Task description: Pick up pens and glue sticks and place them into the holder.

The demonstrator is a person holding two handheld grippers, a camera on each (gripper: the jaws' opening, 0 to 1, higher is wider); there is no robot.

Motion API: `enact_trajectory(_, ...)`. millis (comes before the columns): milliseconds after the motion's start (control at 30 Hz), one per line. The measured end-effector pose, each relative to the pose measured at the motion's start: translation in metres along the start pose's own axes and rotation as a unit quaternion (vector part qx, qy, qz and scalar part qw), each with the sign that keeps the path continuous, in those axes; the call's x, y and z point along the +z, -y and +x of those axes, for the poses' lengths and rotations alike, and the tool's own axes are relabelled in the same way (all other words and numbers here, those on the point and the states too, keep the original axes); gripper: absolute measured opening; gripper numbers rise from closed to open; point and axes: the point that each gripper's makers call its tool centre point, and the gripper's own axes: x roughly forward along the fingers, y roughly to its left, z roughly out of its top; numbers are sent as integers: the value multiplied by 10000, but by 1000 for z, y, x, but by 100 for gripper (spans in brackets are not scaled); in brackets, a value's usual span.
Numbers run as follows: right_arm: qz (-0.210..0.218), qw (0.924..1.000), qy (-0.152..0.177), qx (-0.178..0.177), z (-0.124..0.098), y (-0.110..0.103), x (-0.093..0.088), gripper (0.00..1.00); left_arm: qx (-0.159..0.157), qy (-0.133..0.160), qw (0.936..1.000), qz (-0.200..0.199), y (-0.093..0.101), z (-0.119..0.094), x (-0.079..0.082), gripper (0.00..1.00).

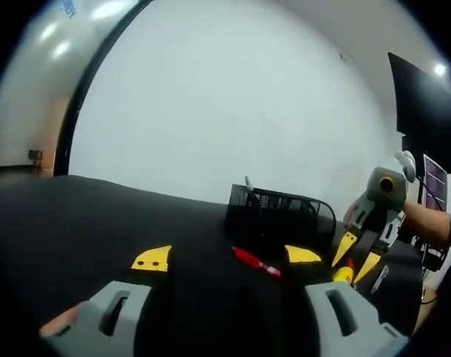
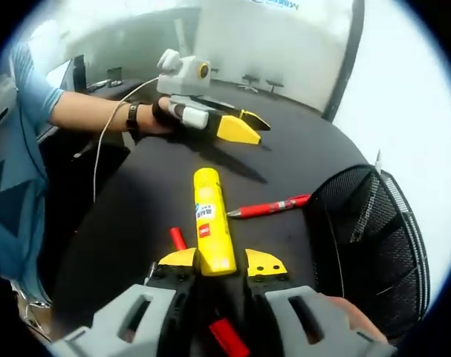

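- Yellow glue stick point(image 2: 212, 229) lying on the black worktop point(image 2: 136, 216), near end between the right claw's point(image 2: 222, 262) yellow tips, jaws closed against its sides.
- Same glue stick seen in the left gripper view as a yellow stub point(image 1: 344, 274) between the right claw's tips point(image 1: 357, 259).
- Red pen point(image 2: 270, 207) flat on the worktop just past the glue stick, tip pointing toward it, other end near the holder.
- Same pen point(image 1: 255, 261) in the left gripper view, lying in front of the holder point(image 1: 279, 212).
- Second red item point(image 2: 178, 238) partly hidden beside the right claw; cannot tell what.
- Black mesh holder point(image 2: 374, 238) upright, to the right of the pen, something thin and pale inside.
- Left claw point(image 1: 226, 257) wide open, holding nothing, tips well apart above the worktop point(image 1: 76, 223).
- Left claw point(image 2: 236, 125) also seen held in a hand point(image 2: 162, 117) beyond the glue stick.
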Motion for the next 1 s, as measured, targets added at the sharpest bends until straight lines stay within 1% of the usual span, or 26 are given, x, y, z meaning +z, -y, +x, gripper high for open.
enact_trajectory(167, 8, 9999, -86, 66, 5, -1, -5, 20, 8, -11, 10000, 7, 1, -1, -1, 56)
enact_trajectory(400, 92, 9997, 22, 210, 9, -1, -6, 19, 16, -29, 10000, 16, 1, -2, -2, 55)
enact_trajectory(567, 43, 9998, 63, 166, 7, -2, -4, 18, 15, -30, 10000, 18, 2, -2, -2, 55)
enact_trajectory(633, 106, 9997, 164, 164, 4, -2, 0, 18, 16, -28, 10000, 16, 2, -3, -2, 55)
enact_trajectory(700, 285, 9987, 388, 173, -2, 0, 7, 18, 19, -30, 10000, 18, 2, -3, -2, 55)
enact_trajectory(833, 311, 9980, 547, 53, -13, 5, 14, 18, 21, -31, 10000, 19, 2, -3, -2, 55)
enact_trajectory(1000, 319, 9965, 769, -115, -26, 10, 28, 17, 28, -24, 10000, 15, 2, -3, -2, 55)
